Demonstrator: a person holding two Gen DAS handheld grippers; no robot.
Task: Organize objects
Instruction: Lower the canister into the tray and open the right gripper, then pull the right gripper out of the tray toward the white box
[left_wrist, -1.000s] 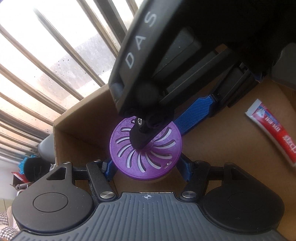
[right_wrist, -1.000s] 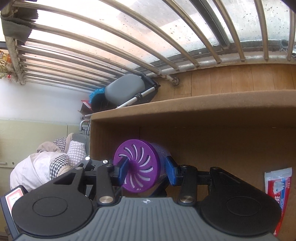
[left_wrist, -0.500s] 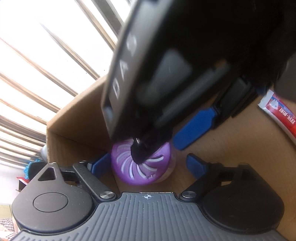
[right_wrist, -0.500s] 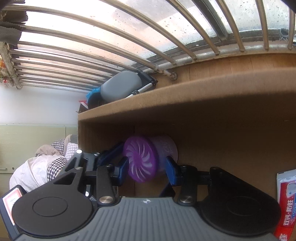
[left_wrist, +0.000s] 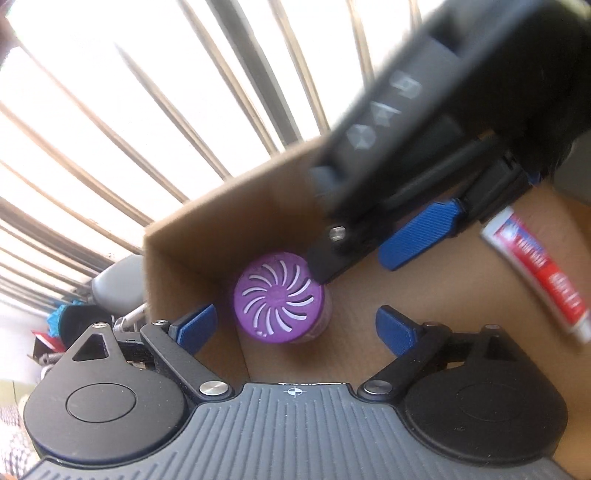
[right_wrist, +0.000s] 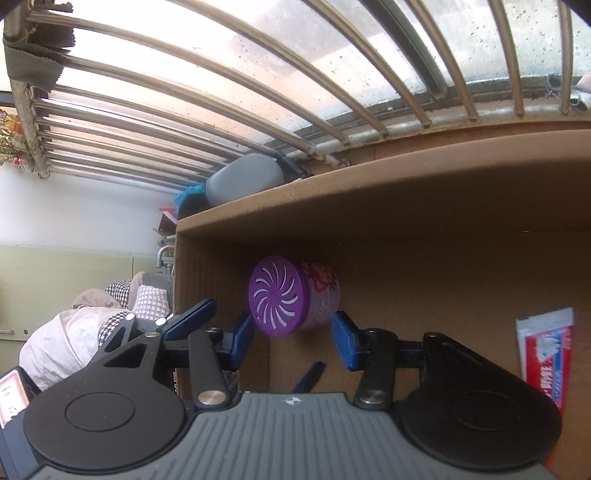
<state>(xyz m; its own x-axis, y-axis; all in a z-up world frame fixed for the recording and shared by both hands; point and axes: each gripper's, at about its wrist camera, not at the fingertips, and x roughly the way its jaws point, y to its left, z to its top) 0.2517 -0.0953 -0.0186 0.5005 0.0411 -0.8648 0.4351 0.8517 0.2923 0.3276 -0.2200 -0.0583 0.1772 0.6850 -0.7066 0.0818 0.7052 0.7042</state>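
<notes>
I have my left gripper (left_wrist: 295, 325) with its jaws spread wide; they have just been opening, and the blue pads (left_wrist: 195, 326) stand clear on either side of the small round canister with a purple slotted swirl lid (left_wrist: 279, 297), touching it on neither side. That canister sits just ahead of the left gripper, in the corner of the brown cardboard box (left_wrist: 424, 291), close to the box's left wall and its far wall. My right gripper (right_wrist: 293, 336) is released as well: its jaws have just been opening a little, and in the right wrist view the same canister (right_wrist: 291, 295) lies just beyond the fingertips, slightly above the gap between them, with neither pad pressing on it. From that side I can see a printed label on the canister's pale body behind the lid. In the left wrist view the right gripper's dark body (left_wrist: 443, 122) looms overhead, blurred, and one of its blue fingers (left_wrist: 421, 234) hangs above and to the right of the canister. A red-and-white toothpaste tube (right_wrist: 546, 358) lies on the box floor well off to the right of both grippers. Beyond the box's far wall stand metal window bars (right_wrist: 258, 85) with bright light behind them.
</notes>
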